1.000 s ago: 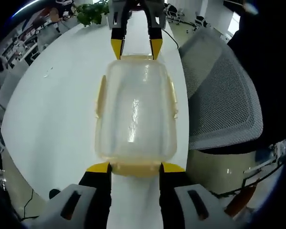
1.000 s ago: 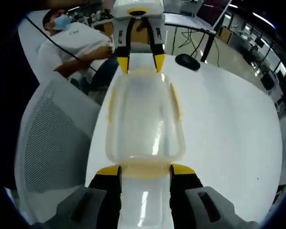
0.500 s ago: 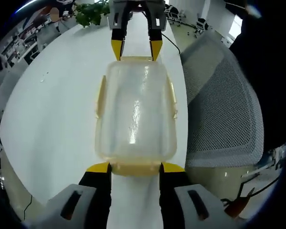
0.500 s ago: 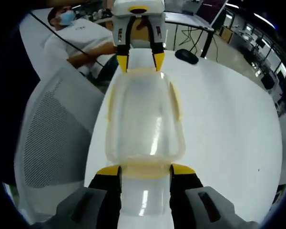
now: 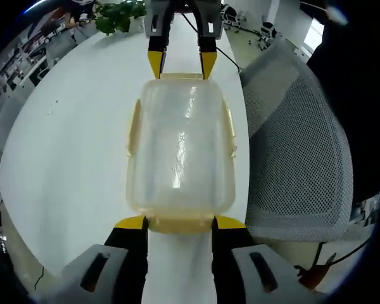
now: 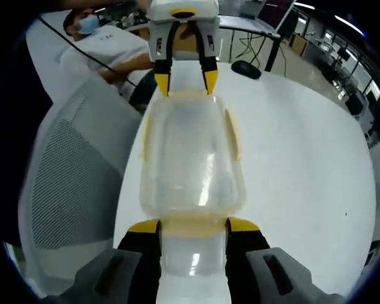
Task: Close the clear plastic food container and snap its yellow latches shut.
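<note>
The clear plastic container [image 5: 180, 145] with its lid on is held lengthwise between my two grippers over the white table [image 5: 69, 139]. My left gripper [image 5: 180, 223] is shut on the yellow latch [image 5: 180, 225] at the near end. At the far end, my right gripper [image 5: 180, 63] clamps the opposite latch. In the right gripper view the same container [image 6: 193, 152] runs from my right gripper [image 6: 193, 226] up to the left gripper [image 6: 182, 81]. Yellow side latches [image 5: 134, 126] [image 6: 233, 133] lie along the long sides; I cannot tell whether they are snapped down.
A grey mesh office chair [image 5: 297, 145] [image 6: 63, 171] stands close beside the table edge. A person in a face mask [image 6: 107, 50] sits behind it. A black mouse [image 6: 247, 68] lies far off on the table [image 6: 304, 158], and a green plant [image 5: 117, 16] stands at its far end.
The chair and the rest of the background have slid slightly in both views, so the cameras moved. The container keeps the same place between both pairs of jaws.
</note>
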